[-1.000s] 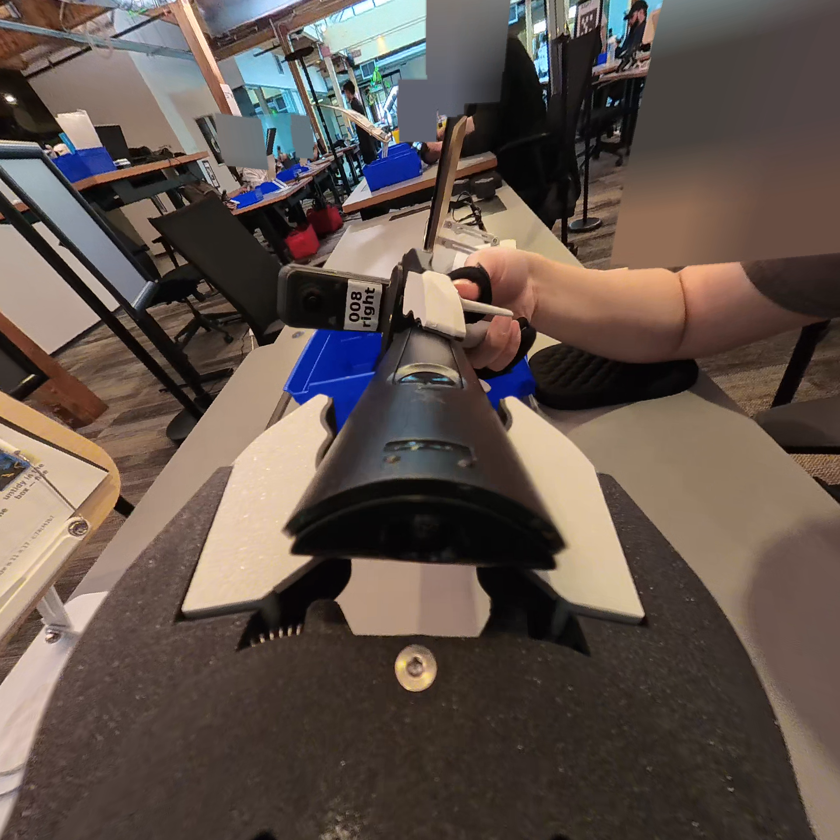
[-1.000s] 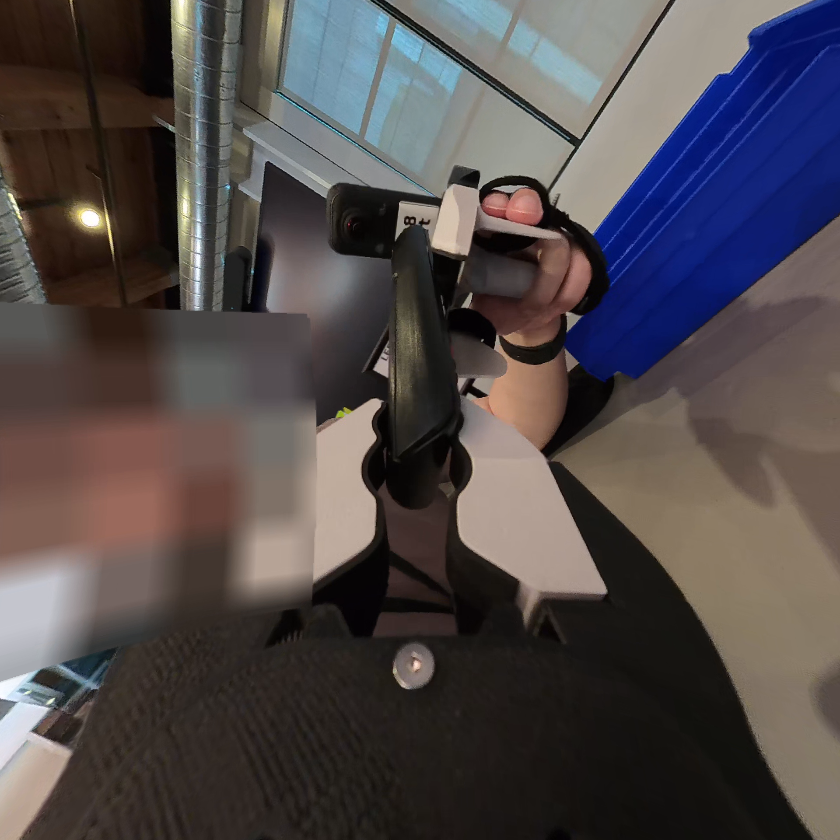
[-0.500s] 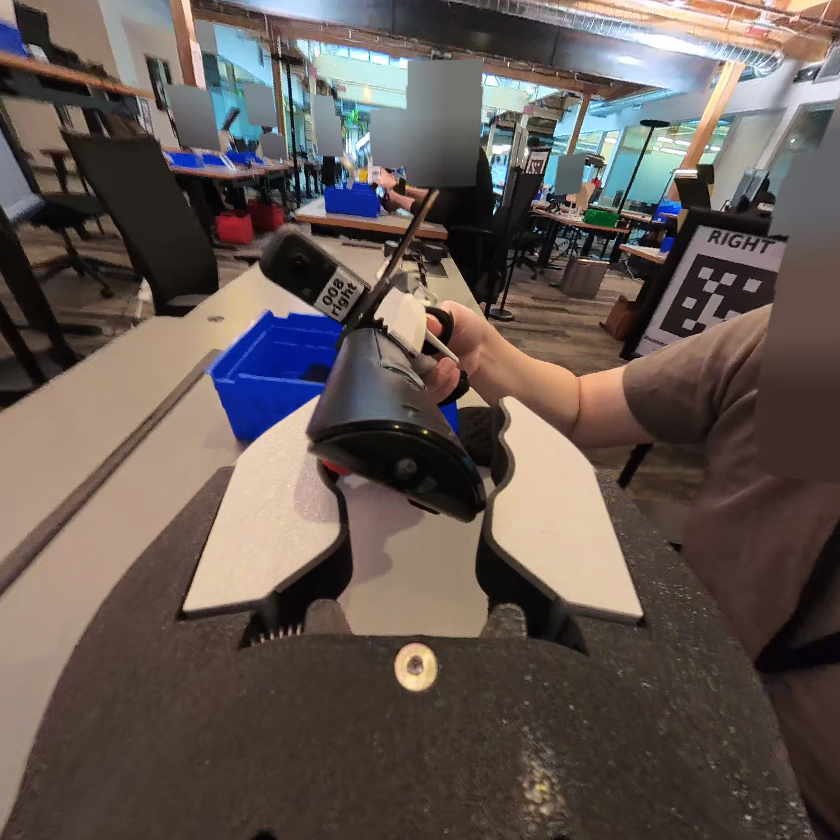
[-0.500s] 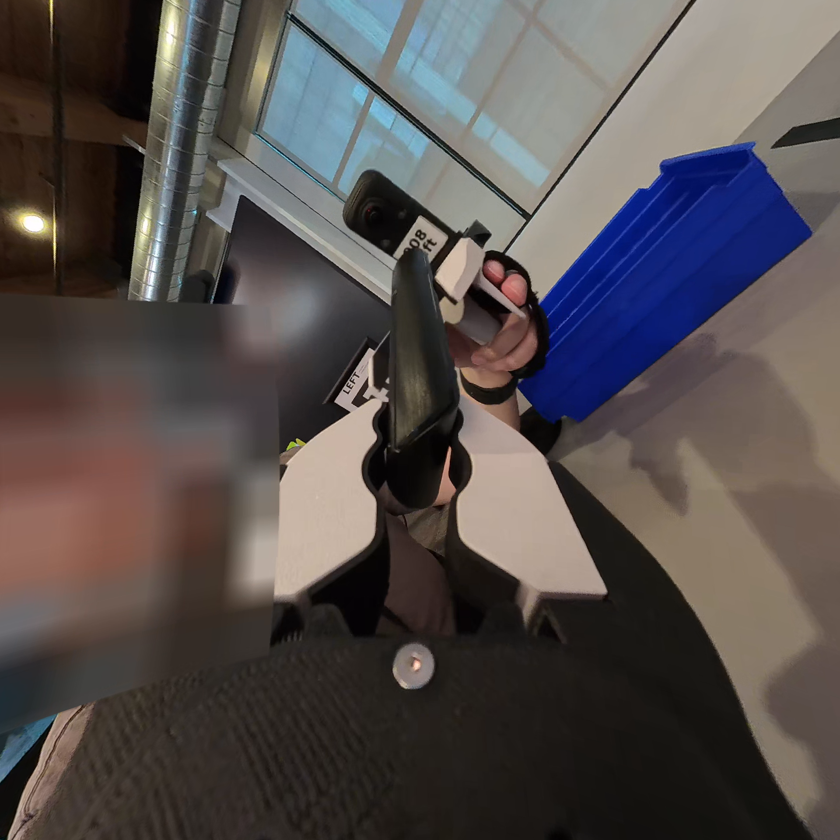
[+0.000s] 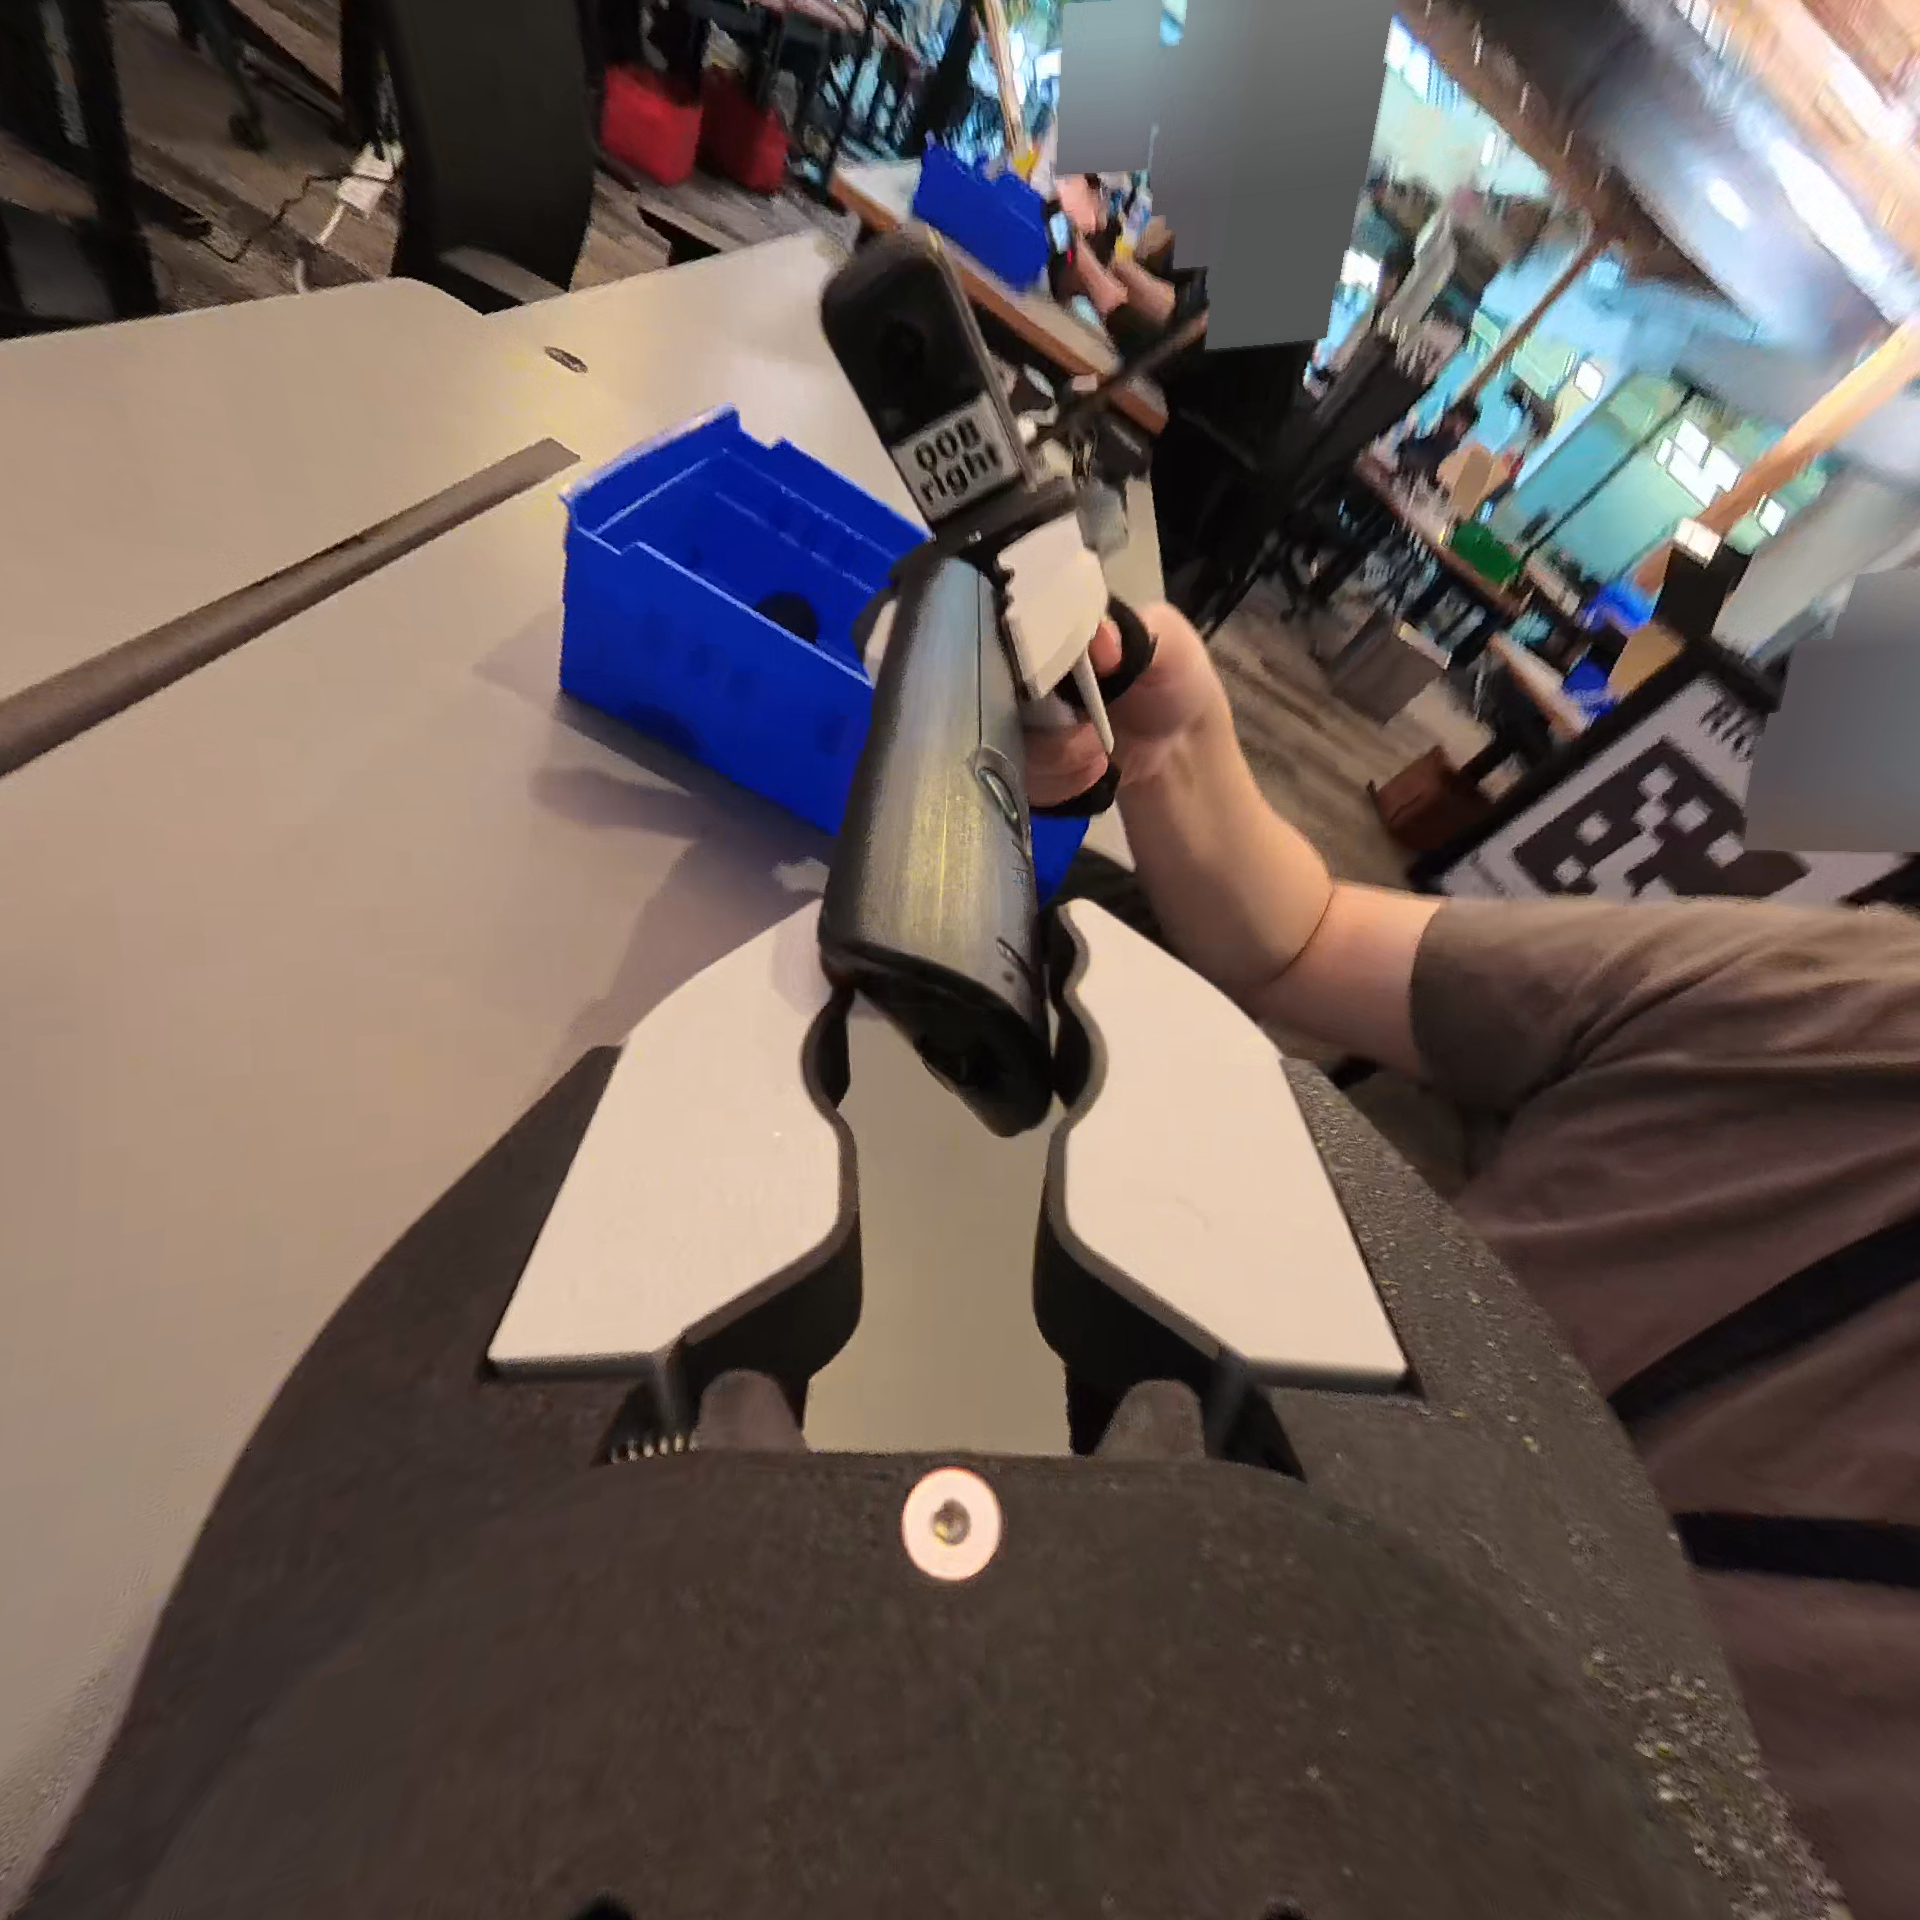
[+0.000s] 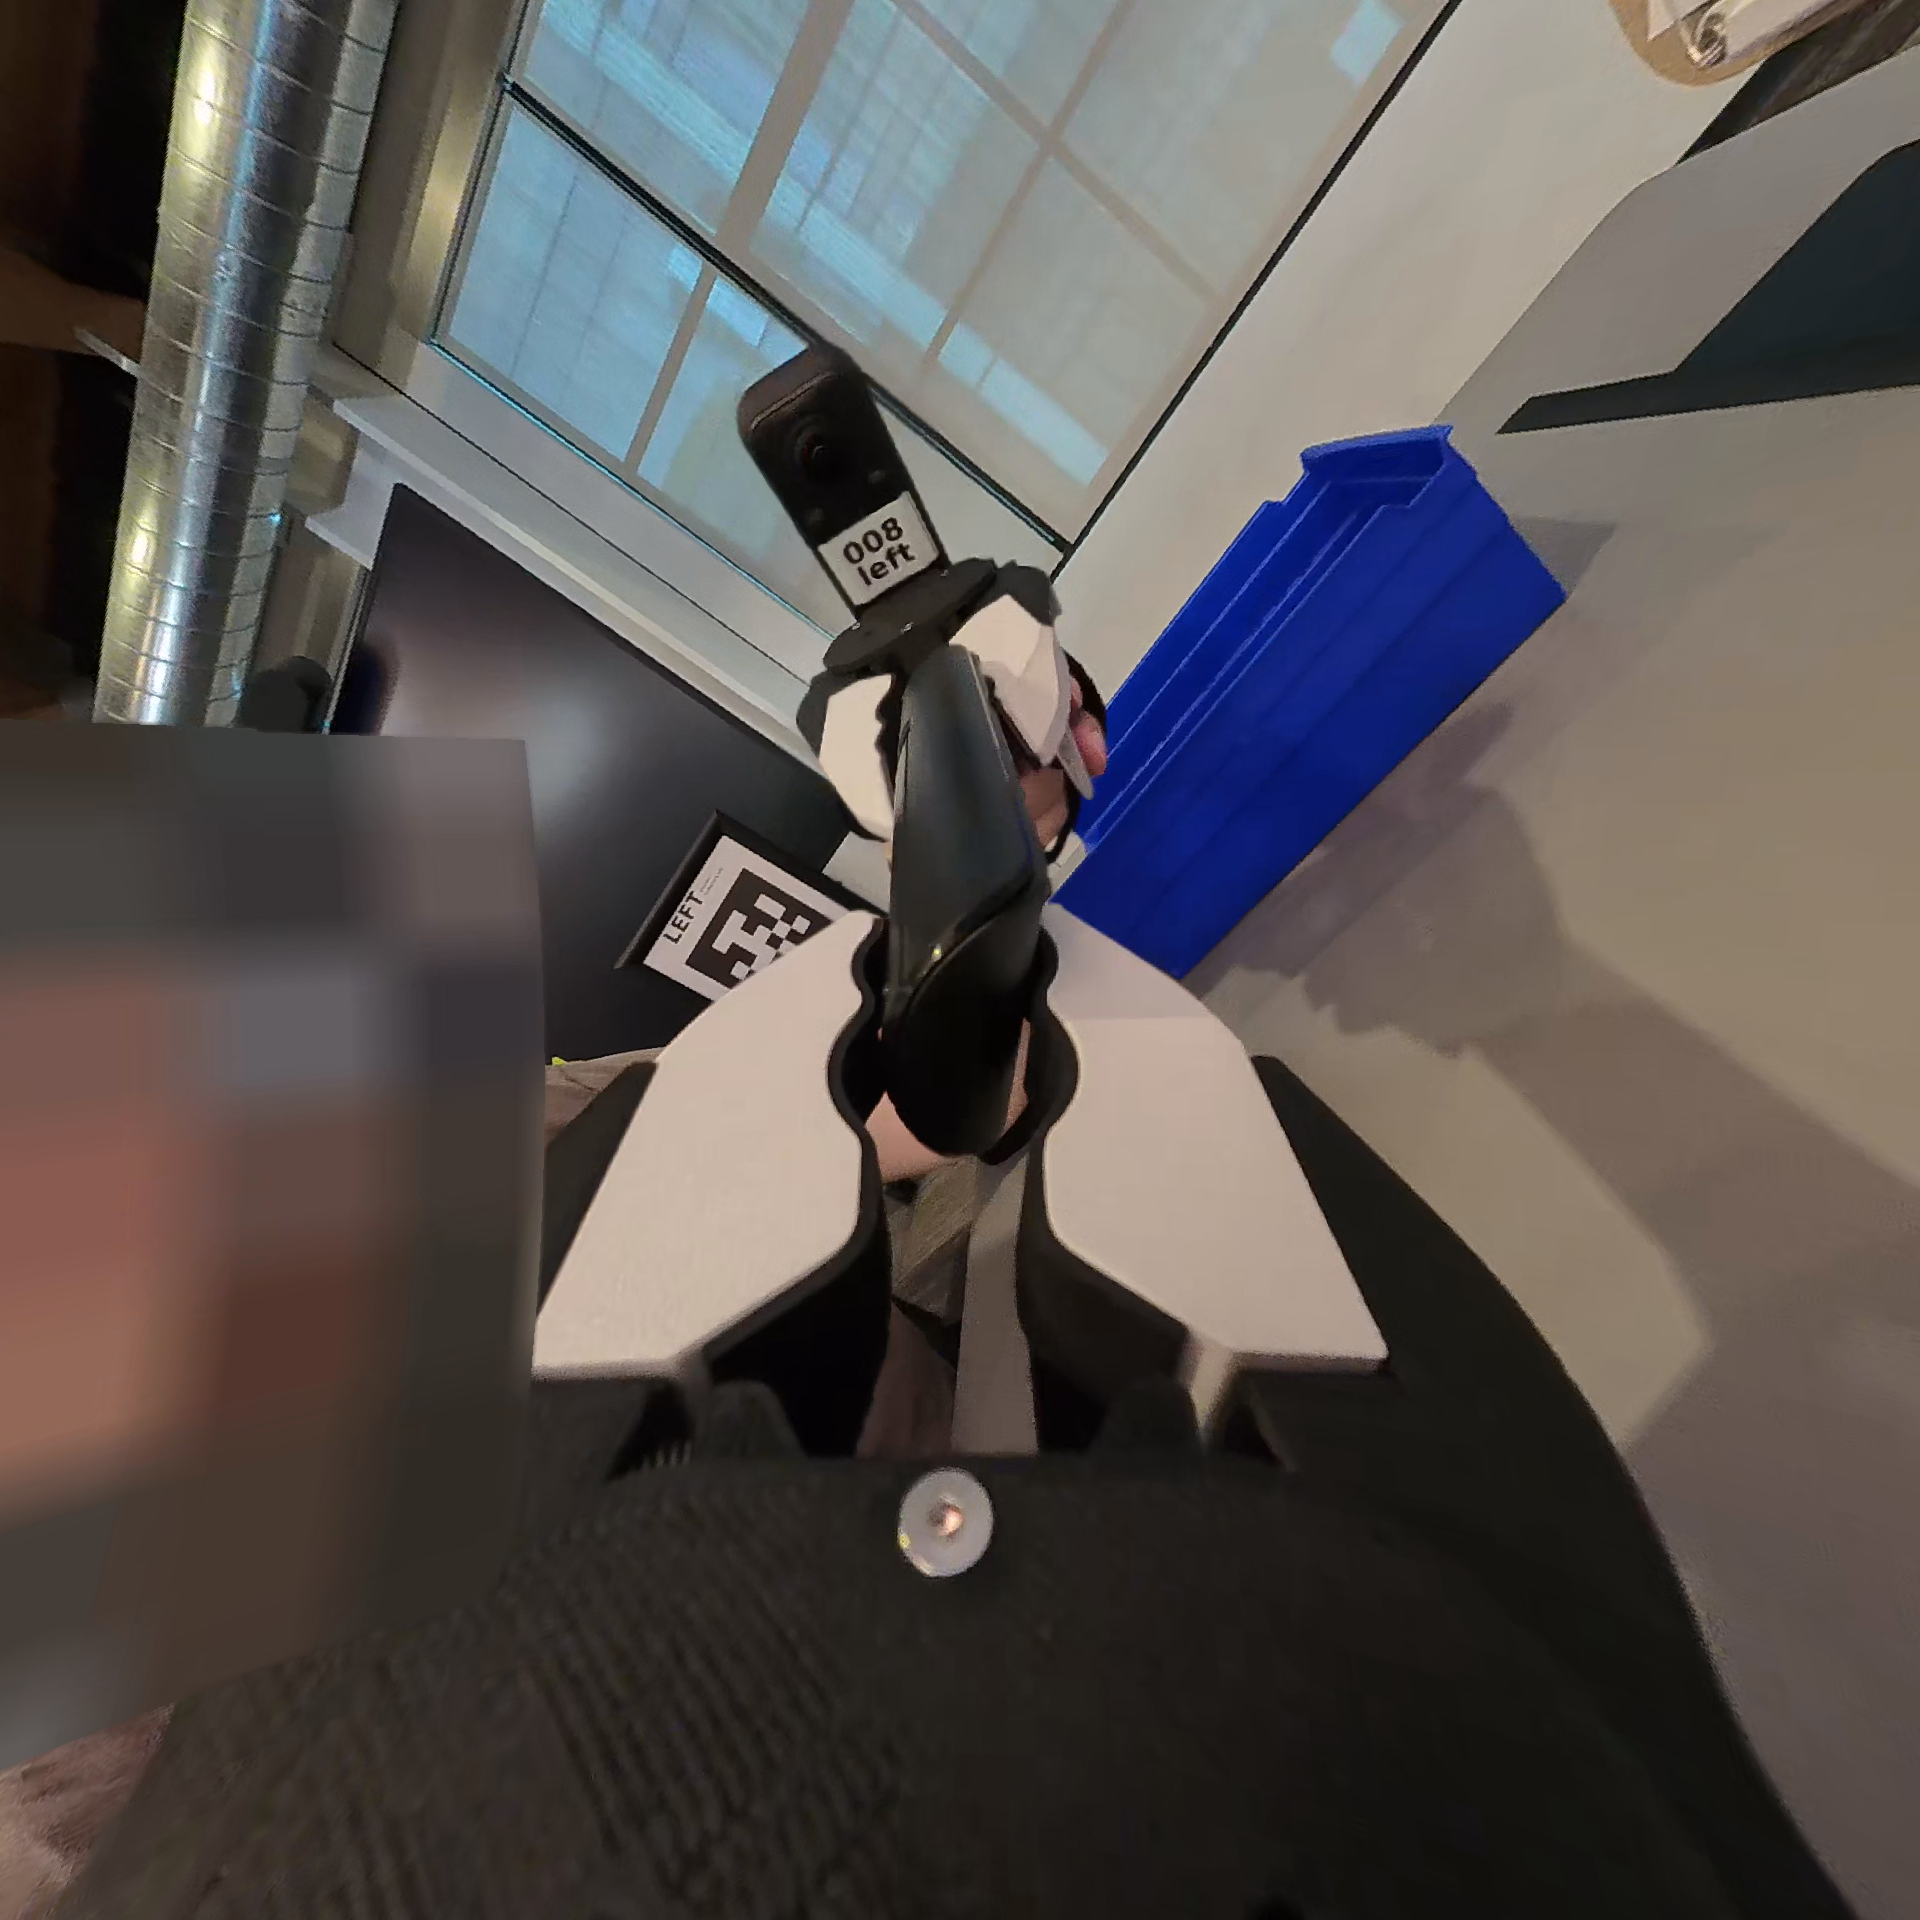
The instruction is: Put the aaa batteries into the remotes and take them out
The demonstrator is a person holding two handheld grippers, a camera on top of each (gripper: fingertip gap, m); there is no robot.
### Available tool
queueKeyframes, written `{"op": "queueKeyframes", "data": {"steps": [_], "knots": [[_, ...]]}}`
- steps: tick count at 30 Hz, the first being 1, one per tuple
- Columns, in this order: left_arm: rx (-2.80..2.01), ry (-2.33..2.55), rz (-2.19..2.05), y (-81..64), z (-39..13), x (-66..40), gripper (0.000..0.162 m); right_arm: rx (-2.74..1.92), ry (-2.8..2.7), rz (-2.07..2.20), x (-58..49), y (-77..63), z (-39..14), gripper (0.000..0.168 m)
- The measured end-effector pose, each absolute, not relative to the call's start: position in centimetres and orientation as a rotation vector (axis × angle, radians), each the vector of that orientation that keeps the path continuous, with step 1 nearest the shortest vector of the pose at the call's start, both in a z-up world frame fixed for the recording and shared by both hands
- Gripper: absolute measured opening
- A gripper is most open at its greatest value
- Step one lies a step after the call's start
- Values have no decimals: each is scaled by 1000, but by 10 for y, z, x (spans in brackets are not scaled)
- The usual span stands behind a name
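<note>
Between both claws, smooth tapered black remote (image 5: 940, 831)

Both claws (image 5: 940, 1023) (image 6: 956, 1023) clamped, raised.

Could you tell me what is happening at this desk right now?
A person holds a pair of tongs in each hand, and both pairs grip one black remote in the air, one at each end. The left tongs and the right tongs are closed on it. A blue bin sits on the grey table behind.
</note>
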State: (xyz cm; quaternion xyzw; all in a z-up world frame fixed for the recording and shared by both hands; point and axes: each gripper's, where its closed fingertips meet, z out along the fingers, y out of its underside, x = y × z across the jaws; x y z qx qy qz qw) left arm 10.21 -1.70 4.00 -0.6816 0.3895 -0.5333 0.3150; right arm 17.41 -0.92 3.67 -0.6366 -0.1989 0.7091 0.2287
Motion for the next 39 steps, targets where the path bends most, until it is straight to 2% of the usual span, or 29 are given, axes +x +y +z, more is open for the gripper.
{"op": "queueKeyframes", "data": {"steps": [4,26,35,39], "knots": [[-1808,865,-1463,1,44,93,30,-1754,-528,1867,179,-1,36,24],[-1840,678,-1713,15,29,105,23,-1754,-452,1781,184,17,27,28],[-1834,608,-1677,24,14,117,23,-1951,-337,1326,195,48,-7,104],[-1793,539,-1584,37,13,115,22,-1935,-239,1203,201,60,-13,128]]}}
